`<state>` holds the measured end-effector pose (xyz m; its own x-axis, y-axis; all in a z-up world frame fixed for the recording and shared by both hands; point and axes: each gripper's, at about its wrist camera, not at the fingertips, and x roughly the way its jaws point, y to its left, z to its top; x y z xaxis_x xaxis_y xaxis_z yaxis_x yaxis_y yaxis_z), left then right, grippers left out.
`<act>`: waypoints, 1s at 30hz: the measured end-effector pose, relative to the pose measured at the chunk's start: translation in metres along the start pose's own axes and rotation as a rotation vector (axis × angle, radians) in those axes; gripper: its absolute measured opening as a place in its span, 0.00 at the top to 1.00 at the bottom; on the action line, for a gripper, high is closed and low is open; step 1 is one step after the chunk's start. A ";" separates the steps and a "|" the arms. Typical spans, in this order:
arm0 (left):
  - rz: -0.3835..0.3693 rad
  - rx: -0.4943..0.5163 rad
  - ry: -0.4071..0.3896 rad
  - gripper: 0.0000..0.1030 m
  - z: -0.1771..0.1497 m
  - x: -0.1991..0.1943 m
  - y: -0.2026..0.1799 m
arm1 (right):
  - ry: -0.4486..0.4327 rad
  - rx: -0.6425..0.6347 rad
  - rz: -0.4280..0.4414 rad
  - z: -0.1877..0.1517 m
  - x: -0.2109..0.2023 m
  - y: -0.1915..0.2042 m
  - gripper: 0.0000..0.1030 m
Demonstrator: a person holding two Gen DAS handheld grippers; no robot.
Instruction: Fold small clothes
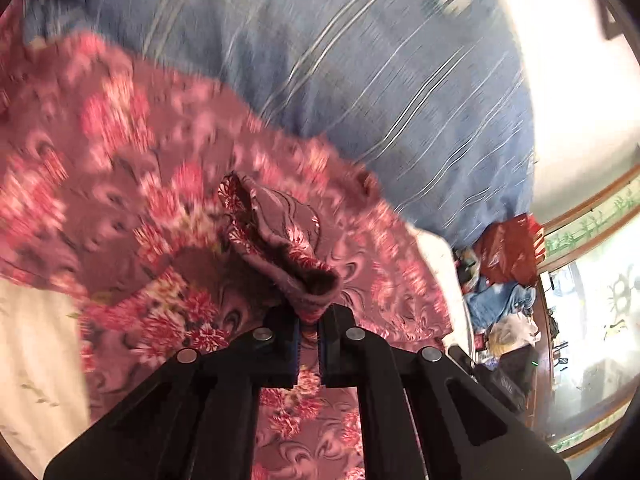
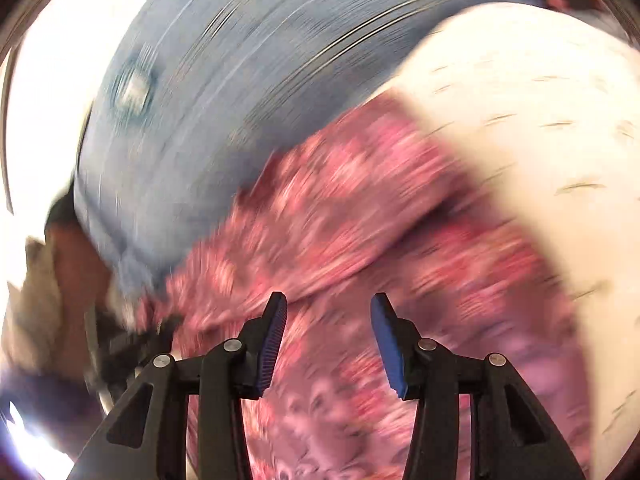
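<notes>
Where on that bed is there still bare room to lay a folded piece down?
Free: the cream sheet beside the floral garment, and the blue striped blanket beyond it. Crowded: the pile of clothes and bags past the bed's edge. The left gripper pinches a fold of the garment; the right gripper hovers open above it.

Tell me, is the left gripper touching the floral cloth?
Touching. The left wrist view shows the left gripper shut on a bunched fold of the floral cloth, which rises straight out from between its pads.
</notes>
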<state>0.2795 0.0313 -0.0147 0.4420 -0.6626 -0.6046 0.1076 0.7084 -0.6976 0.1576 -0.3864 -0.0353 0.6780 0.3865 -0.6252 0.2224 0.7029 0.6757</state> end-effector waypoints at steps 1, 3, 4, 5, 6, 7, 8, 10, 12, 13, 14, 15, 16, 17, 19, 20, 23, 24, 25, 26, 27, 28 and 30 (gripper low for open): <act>0.010 0.011 -0.031 0.96 0.000 -0.009 -0.002 | -0.031 0.061 0.018 0.007 -0.003 -0.013 0.51; 0.010 0.011 -0.055 0.96 -0.001 -0.018 -0.001 | -0.068 0.167 0.059 0.016 0.001 -0.031 0.47; 0.010 0.009 -0.052 0.96 -0.001 -0.018 0.001 | -0.079 0.219 0.074 0.020 0.005 -0.040 0.47; 0.014 0.004 -0.044 0.96 -0.001 -0.016 0.003 | -0.085 0.262 0.089 0.024 0.008 -0.049 0.47; 0.018 -0.009 -0.033 0.96 -0.001 -0.014 0.007 | -0.095 0.297 0.112 0.027 0.012 -0.052 0.55; 0.023 -0.015 -0.024 0.96 -0.001 -0.011 0.009 | -0.105 0.303 0.122 0.030 0.014 -0.052 0.62; 0.033 -0.020 -0.016 0.96 -0.001 -0.009 0.011 | -0.122 0.287 0.135 0.032 0.013 -0.047 0.88; 0.086 -0.040 0.016 0.95 0.000 -0.001 0.020 | -0.155 0.228 0.125 0.035 0.006 -0.039 0.95; 0.154 -0.071 0.097 0.94 -0.001 0.014 0.031 | -0.153 0.187 0.060 0.032 0.008 -0.039 0.94; 0.177 -0.076 0.127 0.94 -0.003 0.020 0.035 | -0.116 0.201 0.023 0.029 0.014 -0.046 0.94; 0.196 -0.085 0.158 0.93 -0.005 0.025 0.039 | -0.079 0.223 -0.013 0.026 0.020 -0.053 0.94; 0.188 -0.092 0.157 0.92 -0.006 0.023 0.040 | -0.069 0.241 0.007 0.022 0.021 -0.059 0.96; 0.187 -0.100 0.155 0.92 -0.005 0.016 0.040 | -0.083 0.243 0.008 0.020 0.015 -0.059 0.96; 0.186 -0.101 0.144 0.91 -0.003 0.008 0.039 | -0.090 0.232 -0.006 0.017 0.008 -0.054 0.88; 0.175 -0.094 0.056 0.91 0.001 -0.018 0.035 | -0.081 0.190 -0.031 0.014 0.000 -0.041 0.87; 0.173 -0.084 0.021 0.91 0.003 -0.028 0.033 | -0.075 0.157 -0.031 0.011 -0.002 -0.031 0.87; 0.139 -0.027 -0.064 0.82 0.007 -0.045 0.020 | -0.079 0.014 -0.009 0.007 -0.007 0.007 0.84; 0.134 -0.018 -0.072 0.79 0.007 -0.044 0.018 | -0.071 -0.031 0.001 0.006 -0.002 0.023 0.82; 0.131 -0.003 -0.075 0.74 0.007 -0.040 0.013 | -0.063 -0.066 0.015 0.004 0.003 0.035 0.82; 0.140 0.006 -0.070 0.73 0.008 -0.036 0.014 | -0.048 -0.112 0.038 0.003 0.012 0.053 0.82; 0.165 0.011 -0.055 0.73 0.007 -0.028 0.014 | -0.031 -0.159 0.049 0.001 0.022 0.070 0.81; 0.192 0.009 -0.023 0.73 0.006 -0.017 0.016 | -0.020 -0.199 0.052 -0.004 0.031 0.086 0.81; 0.239 -0.013 0.046 0.73 0.004 0.001 0.025 | 0.012 -0.296 0.060 -0.009 0.057 0.118 0.82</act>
<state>0.2864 0.0495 -0.0313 0.4125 -0.4874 -0.7696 -0.0071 0.8431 -0.5377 0.2162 -0.2757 0.0055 0.6754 0.4381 -0.5932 -0.0325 0.8213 0.5696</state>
